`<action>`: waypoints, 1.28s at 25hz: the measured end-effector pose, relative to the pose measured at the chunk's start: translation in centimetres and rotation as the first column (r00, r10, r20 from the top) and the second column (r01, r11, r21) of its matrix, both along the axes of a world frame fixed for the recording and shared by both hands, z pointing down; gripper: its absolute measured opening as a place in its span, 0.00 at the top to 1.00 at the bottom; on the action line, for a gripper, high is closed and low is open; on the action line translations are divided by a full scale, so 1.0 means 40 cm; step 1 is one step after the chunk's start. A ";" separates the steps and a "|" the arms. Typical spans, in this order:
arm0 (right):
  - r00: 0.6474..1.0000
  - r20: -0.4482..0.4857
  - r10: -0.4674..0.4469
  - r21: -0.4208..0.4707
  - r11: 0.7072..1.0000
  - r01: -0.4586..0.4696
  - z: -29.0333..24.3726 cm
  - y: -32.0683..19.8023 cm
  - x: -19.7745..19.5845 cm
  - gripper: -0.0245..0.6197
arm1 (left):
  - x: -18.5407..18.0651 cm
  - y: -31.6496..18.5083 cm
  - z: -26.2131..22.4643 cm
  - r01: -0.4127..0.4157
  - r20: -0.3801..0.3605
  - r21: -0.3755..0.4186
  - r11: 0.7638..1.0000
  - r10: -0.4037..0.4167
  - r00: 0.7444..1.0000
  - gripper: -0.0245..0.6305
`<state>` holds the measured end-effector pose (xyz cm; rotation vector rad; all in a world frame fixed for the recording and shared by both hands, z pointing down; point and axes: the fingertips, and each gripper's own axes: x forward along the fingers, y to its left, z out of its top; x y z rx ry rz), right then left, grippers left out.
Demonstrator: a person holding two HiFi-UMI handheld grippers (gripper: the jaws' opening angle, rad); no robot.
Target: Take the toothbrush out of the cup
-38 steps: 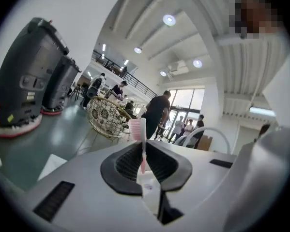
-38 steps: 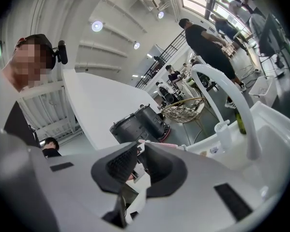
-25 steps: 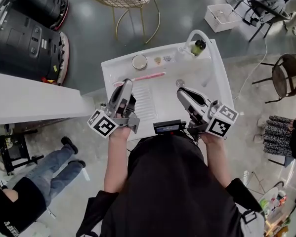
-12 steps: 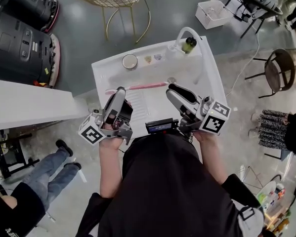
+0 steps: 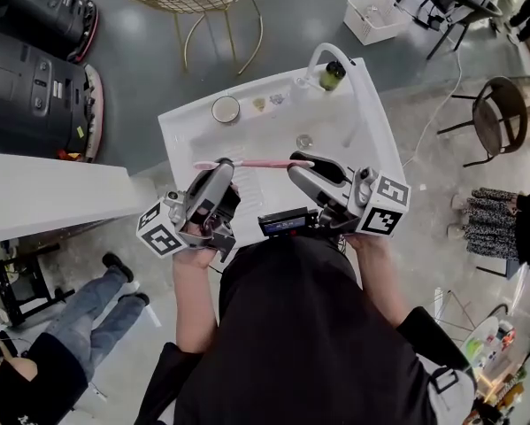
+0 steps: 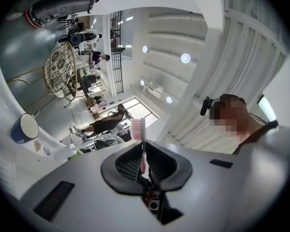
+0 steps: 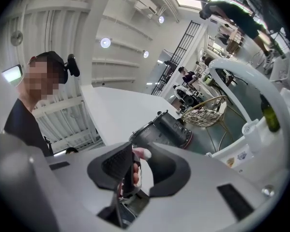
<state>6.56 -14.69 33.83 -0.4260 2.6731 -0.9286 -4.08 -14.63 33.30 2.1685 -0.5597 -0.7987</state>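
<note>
You held the pink toothbrush (image 5: 257,163) level above the white basin (image 5: 180,140), and it reached from one gripper to the other. Your left gripper (image 5: 222,168) was clenched on it. In the left gripper view the two dark pads (image 6: 128,166) pressed on the thin neck from both sides, and the bristle head stood up just beyond the fingertips.

Your right gripper (image 5: 300,162) was released. Its jaws had just been opening and stood wide apart. In the right gripper view the handle end of the toothbrush (image 7: 134,170) lay between them, close to the pad on the left side of that view. The other pad was clear of it, so this gripper did not grip anything.

The toothbrush was already out of the cup (image 5: 226,109). The cup stood upright on the back ledge of the basin, well apart from the brush. Farther along the same ledge, a green bottle (image 5: 333,75) stood just beside the foot of the curved white tap (image 5: 322,53).
</note>
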 end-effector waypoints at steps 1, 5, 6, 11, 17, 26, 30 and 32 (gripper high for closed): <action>1.000 -0.009 -0.008 0.007 1.000 0.008 0.001 0.003 -0.002 0.81 | 0.003 -0.001 -0.003 -0.003 0.000 0.002 1.000 0.003 1.000 0.92; 0.999 0.005 -0.041 -0.021 0.999 0.041 0.006 0.012 -0.004 0.86 | 0.003 -0.003 -0.013 0.005 0.007 0.017 1.000 -0.005 1.000 0.92; 0.998 0.031 -0.050 -0.047 0.998 0.052 0.007 0.012 -0.004 0.87 | 0.003 -0.004 -0.014 0.011 0.016 0.023 1.000 -0.011 1.000 0.92; 0.968 0.228 -0.102 -0.218 0.964 0.153 0.008 0.019 -0.014 0.89 | 0.047 0.007 -0.027 -0.004 0.121 0.087 0.996 -0.007 0.993 0.91; 0.974 0.170 -0.147 -0.186 0.966 0.178 0.020 0.036 -0.028 0.88 | 0.068 0.014 -0.036 -0.015 0.189 0.111 0.994 -0.006 0.982 0.91; 0.942 -0.230 -0.244 0.080 0.960 0.268 0.065 0.104 -0.060 0.87 | 0.100 0.045 -0.011 -0.196 0.342 0.077 0.978 0.159 0.926 0.91; 0.913 -0.287 -0.289 0.110 0.937 0.332 0.078 0.134 -0.083 0.87 | 0.120 0.058 -0.016 -0.250 0.363 0.086 0.964 0.203 0.910 0.91; 0.903 -0.301 -0.306 0.107 0.930 0.351 0.083 0.144 -0.090 0.87 | 0.129 0.061 -0.023 -0.257 0.374 0.104 0.961 0.202 0.905 0.91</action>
